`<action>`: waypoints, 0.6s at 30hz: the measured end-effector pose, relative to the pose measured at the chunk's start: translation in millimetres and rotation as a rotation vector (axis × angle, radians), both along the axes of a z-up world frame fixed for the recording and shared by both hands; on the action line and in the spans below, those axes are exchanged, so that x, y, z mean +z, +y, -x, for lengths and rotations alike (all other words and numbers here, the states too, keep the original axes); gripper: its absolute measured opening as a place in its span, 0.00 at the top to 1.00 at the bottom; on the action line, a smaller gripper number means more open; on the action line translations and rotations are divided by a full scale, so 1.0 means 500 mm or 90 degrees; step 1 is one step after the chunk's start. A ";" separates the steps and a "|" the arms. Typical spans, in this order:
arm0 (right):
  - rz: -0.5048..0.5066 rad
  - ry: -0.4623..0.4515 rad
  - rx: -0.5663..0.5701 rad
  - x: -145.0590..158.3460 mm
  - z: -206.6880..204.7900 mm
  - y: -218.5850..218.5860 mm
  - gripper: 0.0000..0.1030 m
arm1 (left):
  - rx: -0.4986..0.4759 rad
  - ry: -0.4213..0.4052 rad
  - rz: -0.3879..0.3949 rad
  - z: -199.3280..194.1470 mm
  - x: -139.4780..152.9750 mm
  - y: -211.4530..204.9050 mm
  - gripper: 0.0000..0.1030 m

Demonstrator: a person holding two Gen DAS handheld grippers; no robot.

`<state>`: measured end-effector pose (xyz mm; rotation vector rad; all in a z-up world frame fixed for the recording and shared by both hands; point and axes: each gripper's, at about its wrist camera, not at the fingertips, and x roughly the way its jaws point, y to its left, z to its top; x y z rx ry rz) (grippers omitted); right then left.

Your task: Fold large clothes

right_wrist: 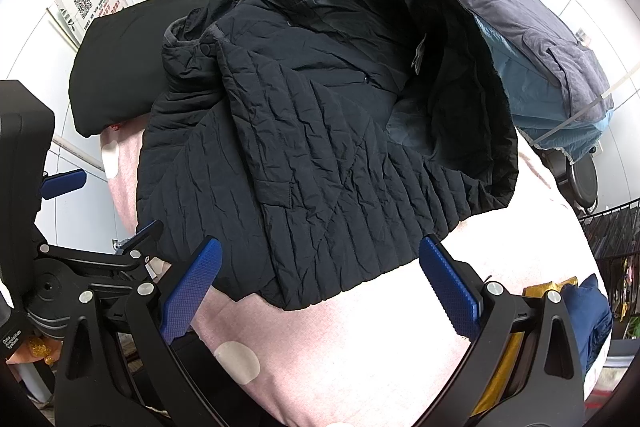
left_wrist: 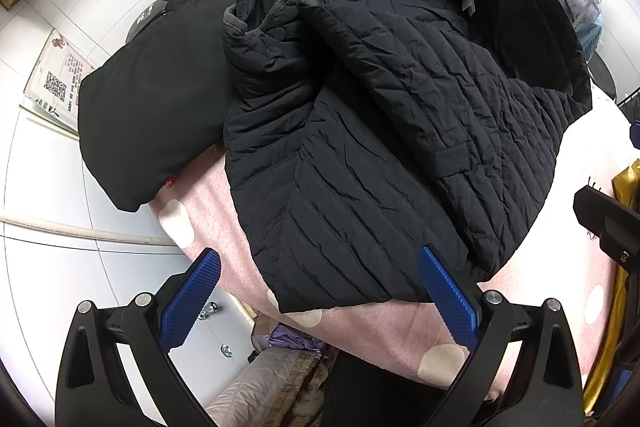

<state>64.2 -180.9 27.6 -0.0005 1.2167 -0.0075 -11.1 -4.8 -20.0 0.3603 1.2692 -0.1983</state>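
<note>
A black quilted jacket (left_wrist: 380, 147) lies crumpled on a pink spotted cover (left_wrist: 380, 327), one panel turned back over the body and the dark lining showing at the far right. It also shows in the right wrist view (right_wrist: 320, 167). My left gripper (left_wrist: 320, 291) is open and empty, its blue pads (left_wrist: 192, 299) hovering just over the jacket's near hem. My right gripper (right_wrist: 320, 287) is open and empty above the same hem, further right. The left gripper (right_wrist: 100, 203) also shows at the left of the right wrist view.
A black folded garment (left_wrist: 152, 115) lies beyond the jacket at the left. A grey and blue quilt (right_wrist: 520, 39) lies at the far right. The pink cover (right_wrist: 360, 347) drops off at its left edge to a white tiled floor (left_wrist: 48, 267).
</note>
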 end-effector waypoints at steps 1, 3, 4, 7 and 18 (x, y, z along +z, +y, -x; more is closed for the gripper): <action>0.000 0.000 0.000 0.000 0.000 0.000 0.06 | 0.000 0.001 0.000 -0.001 -0.001 0.000 0.06; 0.001 0.000 -0.001 -0.001 0.000 0.000 0.06 | 0.000 0.002 -0.001 -0.001 -0.002 0.000 0.06; 0.000 0.000 -0.001 -0.001 0.000 0.000 0.06 | 0.000 0.003 -0.001 -0.001 -0.002 -0.001 0.06; 0.001 0.001 0.000 0.000 -0.001 0.000 0.06 | 0.000 0.003 -0.002 -0.002 -0.002 -0.001 0.06; 0.001 0.001 -0.001 -0.001 -0.001 -0.001 0.06 | 0.000 0.004 -0.002 -0.001 -0.002 -0.001 0.06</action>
